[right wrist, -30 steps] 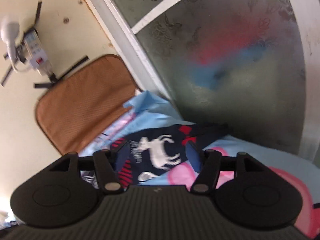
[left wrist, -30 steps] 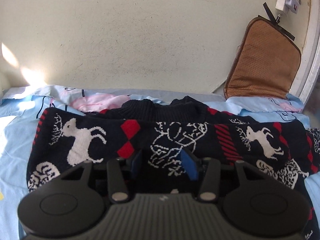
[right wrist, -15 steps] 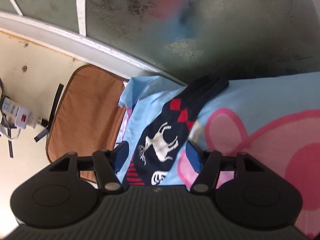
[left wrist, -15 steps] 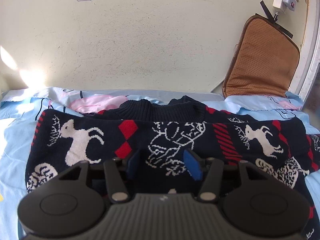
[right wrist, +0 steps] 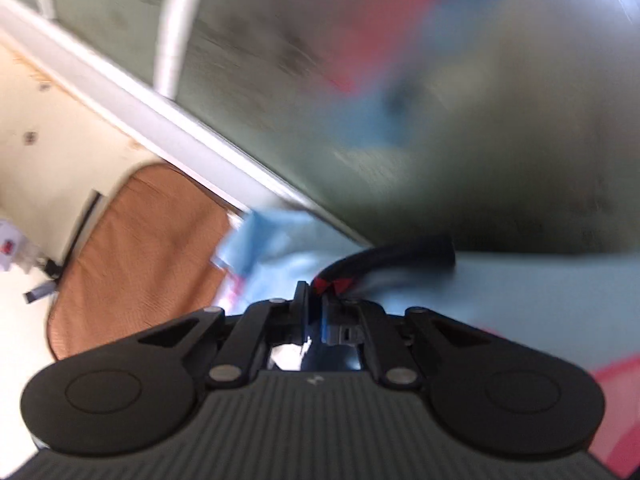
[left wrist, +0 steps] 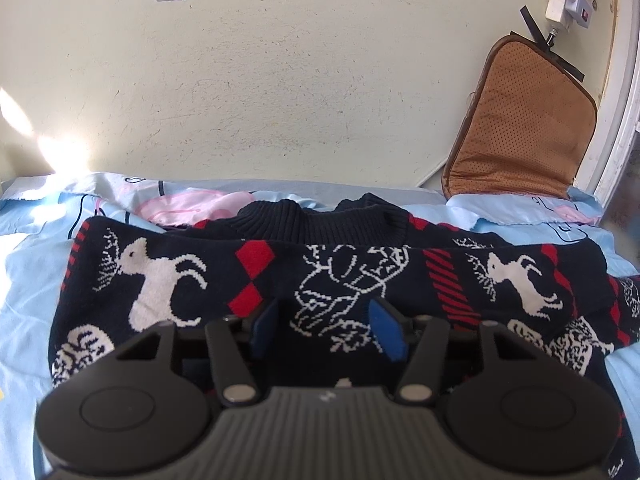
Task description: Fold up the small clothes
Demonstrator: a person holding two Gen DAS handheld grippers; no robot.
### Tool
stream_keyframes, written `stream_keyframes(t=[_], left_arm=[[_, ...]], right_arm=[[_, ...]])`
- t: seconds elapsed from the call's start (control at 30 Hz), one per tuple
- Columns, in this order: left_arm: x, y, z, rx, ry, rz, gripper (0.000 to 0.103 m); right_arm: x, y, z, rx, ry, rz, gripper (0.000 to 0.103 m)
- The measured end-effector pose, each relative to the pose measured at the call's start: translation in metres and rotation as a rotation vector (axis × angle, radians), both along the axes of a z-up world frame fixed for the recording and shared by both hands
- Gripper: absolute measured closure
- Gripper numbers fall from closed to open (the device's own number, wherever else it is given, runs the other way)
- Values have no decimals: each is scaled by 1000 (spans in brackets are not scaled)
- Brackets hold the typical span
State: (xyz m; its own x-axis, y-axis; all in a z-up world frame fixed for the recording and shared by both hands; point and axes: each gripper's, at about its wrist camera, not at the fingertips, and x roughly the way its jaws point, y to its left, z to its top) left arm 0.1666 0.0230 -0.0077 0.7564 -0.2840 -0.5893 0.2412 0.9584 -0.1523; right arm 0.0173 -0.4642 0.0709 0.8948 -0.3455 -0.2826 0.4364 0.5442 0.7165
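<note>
Sweater (left wrist: 328, 280) lies on the bed (left wrist: 28, 264), long axis crosswise, collar toward the wall. My left tool (left wrist: 326, 326) hovers released above it; my right tool (right wrist: 318, 312) is clenched on its sleeve (right wrist: 384, 260).

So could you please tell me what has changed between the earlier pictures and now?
The right gripper has closed its jaws on the sweater's sleeve, which earlier lay flat between open jaws; the sleeve now arches up off the blue bedsheet. The left gripper has opened slightly over the sweater, gripping nothing. The brown cushion stayed put.
</note>
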Motion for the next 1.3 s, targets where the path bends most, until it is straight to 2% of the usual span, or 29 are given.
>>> stream_keyframes(t=[0.1,0.17,0.27,0.37,0.5,0.57,0.63,0.73,0.8,0.83,0.87,0.9,0.97,1.07,1.1,1.23,1.27,1.3], left_arm=[[-3,9,4,-58,-11,-2,49],[-7,23,12,-144,-31,-8,48],[-13,54,30,-285,-94,9,46],[-13,90,39,-379,-126,64,45],[-2,127,41,-398,-86,201,45],[4,145,39,-452,-53,228,45],[7,155,39,-477,-37,236,45],[9,160,39,-471,-27,248,45],[13,159,38,-470,-5,238,45],[14,157,36,-461,6,231,45],[14,155,35,-448,15,224,45],[15,152,34,-434,22,217,45],[15,146,33,-409,34,201,45],[16,140,31,-387,43,183,45],[15,138,30,-385,47,178,45],[9,133,37,-388,23,139,44],[6,131,40,-385,6,129,44],[5,130,42,-378,-5,125,43]], right_arm=[[18,34,46,-115,-86,122,95],[37,71,68,-193,-118,259,95],[65,137,86,-275,-157,472,94],[96,213,89,-323,-158,699,94],[123,319,65,-363,-99,988,94],[135,362,41,-342,-40,1121,94],[140,390,14,-291,15,1227,94],[147,413,-15,-193,107,1352,92],[150,422,-27,-205,215,1427,85],[149,423,-30,-231,269,1444,80],[146,418,-29,-249,283,1447,64],[142,407,-23,-261,261,1438,55],[131,373,-7,-284,184,1376,55],[114,316,13,-283,89,1172,55],[111,296,15,-269,84,1102,54],[110,232,6,-227,172,888,54],[117,226,-4,-229,218,854,54],[126,223,-15,-251,301,824,56]])
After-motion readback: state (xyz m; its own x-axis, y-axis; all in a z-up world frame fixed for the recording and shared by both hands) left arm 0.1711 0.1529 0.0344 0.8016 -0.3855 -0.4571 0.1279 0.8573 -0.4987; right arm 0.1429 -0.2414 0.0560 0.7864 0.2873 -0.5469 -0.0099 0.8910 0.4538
